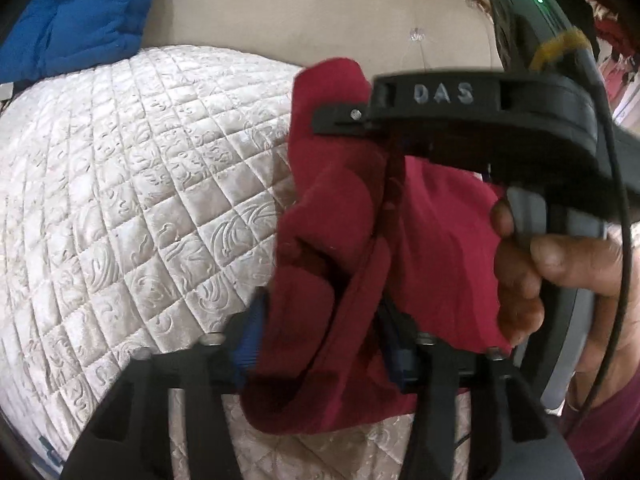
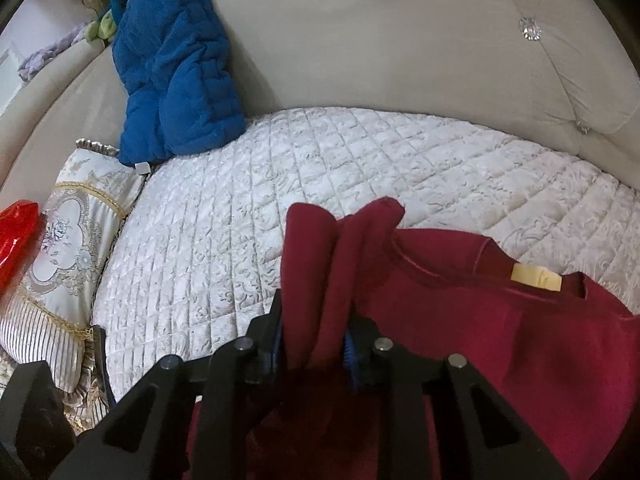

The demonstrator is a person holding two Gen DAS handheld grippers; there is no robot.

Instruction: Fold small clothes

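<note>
Raised lettering "DAS" on the black body of the right gripper (image 1: 360, 128), right of centre in the left wrist view. Red shirt (image 2: 500, 328): lower right of the right wrist frame, collar and a blank tan neck label facing up; lettering on label not legible. Shirt hangs bunched over the white quilted bed (image 2: 320, 168). Left gripper (image 1: 320, 344) fingers pinch a fold of shirt, lower centre. Right gripper fingers pinch an upright bunch, lower centre. Blue blanket (image 2: 176, 64), upper left.
</note>
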